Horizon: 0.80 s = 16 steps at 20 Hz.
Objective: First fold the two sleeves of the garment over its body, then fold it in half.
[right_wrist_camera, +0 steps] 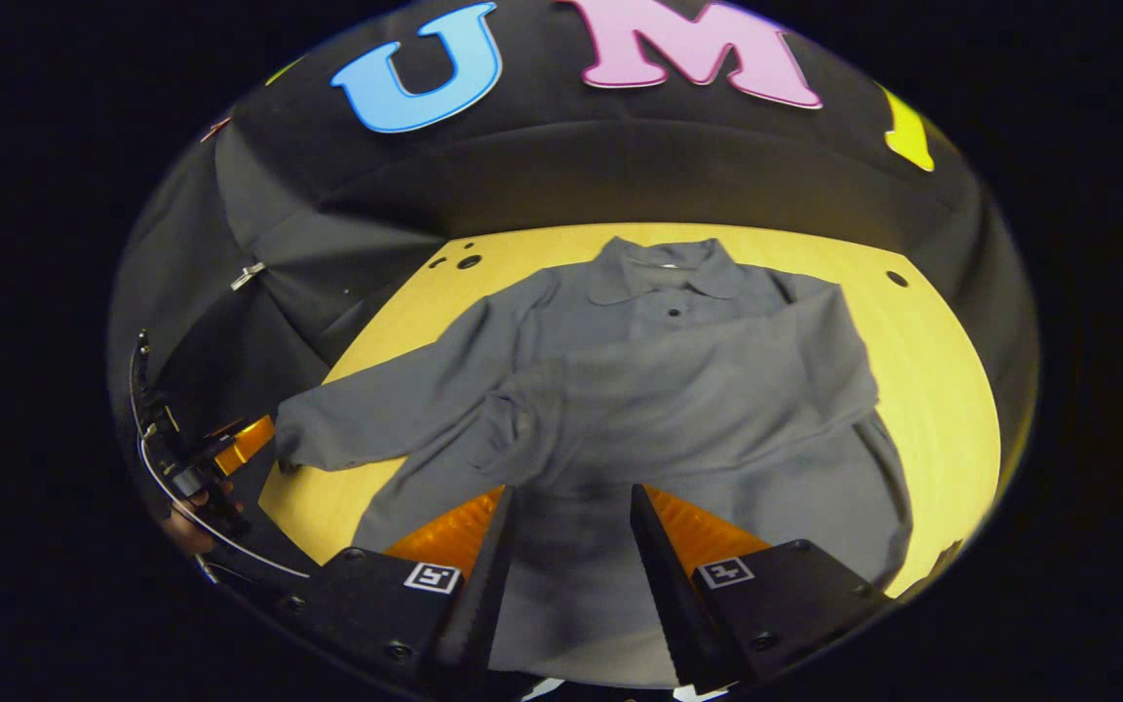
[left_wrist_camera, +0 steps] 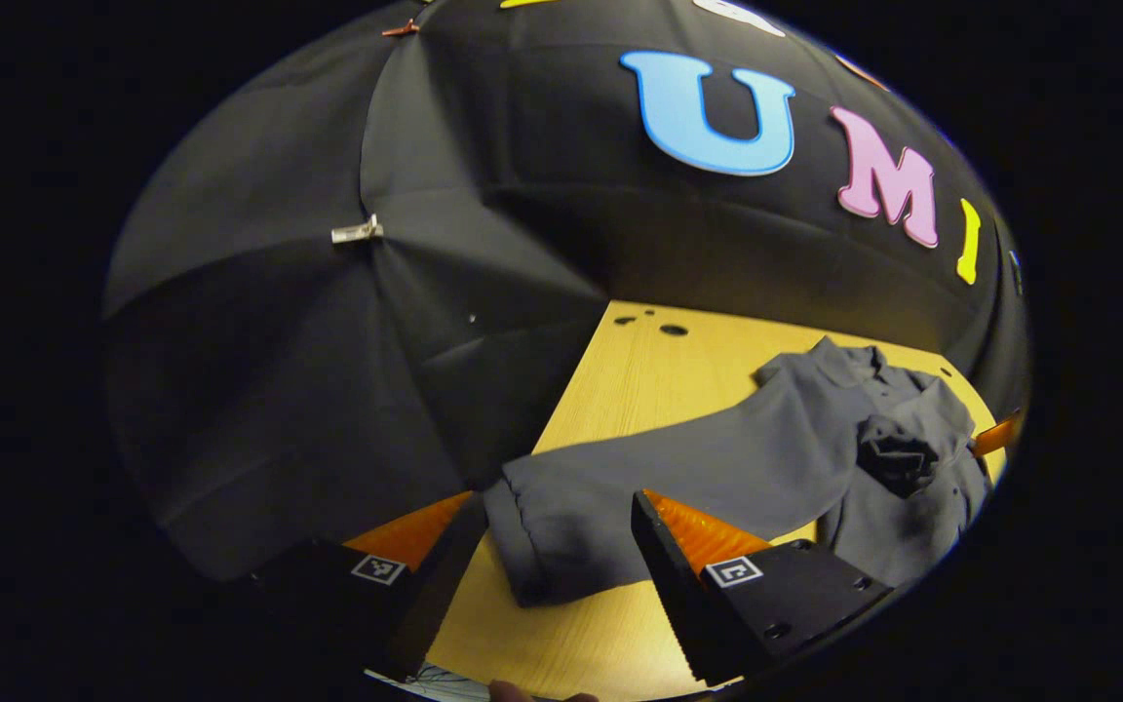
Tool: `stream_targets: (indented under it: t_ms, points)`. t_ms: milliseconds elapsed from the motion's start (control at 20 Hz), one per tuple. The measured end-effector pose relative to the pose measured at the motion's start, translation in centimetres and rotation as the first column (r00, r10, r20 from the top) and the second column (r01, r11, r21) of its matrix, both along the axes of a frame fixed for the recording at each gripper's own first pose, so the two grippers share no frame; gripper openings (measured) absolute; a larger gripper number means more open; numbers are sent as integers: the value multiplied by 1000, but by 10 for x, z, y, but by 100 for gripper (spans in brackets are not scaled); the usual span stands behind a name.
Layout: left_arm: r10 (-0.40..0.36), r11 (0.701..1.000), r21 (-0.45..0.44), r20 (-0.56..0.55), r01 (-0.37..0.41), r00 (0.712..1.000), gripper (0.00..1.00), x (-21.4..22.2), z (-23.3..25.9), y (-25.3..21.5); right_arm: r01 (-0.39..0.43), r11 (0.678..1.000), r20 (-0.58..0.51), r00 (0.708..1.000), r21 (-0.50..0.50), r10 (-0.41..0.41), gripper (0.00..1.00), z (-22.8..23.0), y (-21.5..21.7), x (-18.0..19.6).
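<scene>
Now left hand-held gripper (left_wrist_camera: pixel 561 546) jaws apart, straddling cuff of unfolded left sleeve (left_wrist_camera: pixel 678 468); sleeve runs right toward garment (right_wrist_camera: pixel 678 390) body on surface (left_wrist_camera: pixel 620 390); right hand-held gripper (right_wrist_camera: pixel 566 546) apart, farther.

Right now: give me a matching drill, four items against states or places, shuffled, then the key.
Column 1:
1. left sleeve
2. right sleeve
3. left gripper
4. collar

Column 2:
A. folded across the shirt body
B. far end of the table, by the wall
C. stretched out flat on the wood
D. open, cuff between its fingers

Pairs: 1-C, 2-A, 3-D, 4-B
</scene>
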<state>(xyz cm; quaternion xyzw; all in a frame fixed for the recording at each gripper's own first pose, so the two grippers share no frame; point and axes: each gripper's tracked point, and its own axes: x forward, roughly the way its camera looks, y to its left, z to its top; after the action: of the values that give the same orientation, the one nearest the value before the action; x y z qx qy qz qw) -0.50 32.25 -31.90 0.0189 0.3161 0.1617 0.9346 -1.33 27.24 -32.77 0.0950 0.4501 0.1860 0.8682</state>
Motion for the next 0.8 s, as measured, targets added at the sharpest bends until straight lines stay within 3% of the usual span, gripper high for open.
stream_targets:
  t_ms: [200, 250, 300, 450, 600, 650, 750, 800]
  points:
    - [85, 996, -12, -88, -87, 992, 96, 1, -37, 11, 101, 995, -6, 995, 17, -101, 72, 12, -46, -6]
    - [101, 995, -14, -105, -103, 989, 92, -1, -44, 13, 116, 993, 2, 993, 15, -116, 72, 15, -55, -6]
    - [111, 994, -11, -121, -113, 986, 96, -2, -49, 14, 126, 992, 10, 992, 6, -126, 72, 17, -66, -7]
    - [113, 993, -4, -134, -115, 984, 98, -1, -57, 15, 143, 989, 17, 990, -19, -143, 72, 15, -90, -8]
    - [76, 997, -18, -156, -80, 985, 93, -1, -58, 8, 162, 987, 14, 987, -12, -162, 72, 13, -105, -9]
    - [41, 999, -22, -159, -45, 986, 66, 7, -62, 2, 163, 987, 13, 987, -11, -162, 72, 12, -109, -9]
    - [47, 999, 14, -187, -46, 981, 13, 11, -61, 0, 154, 988, 11, 988, -12, -154, 72, 8, -117, -10]
    - [73, 997, 7, -186, -73, 980, 9, 11, -56, -1, 150, 989, 12, 989, -16, -150, 73, 6, -123, -8]
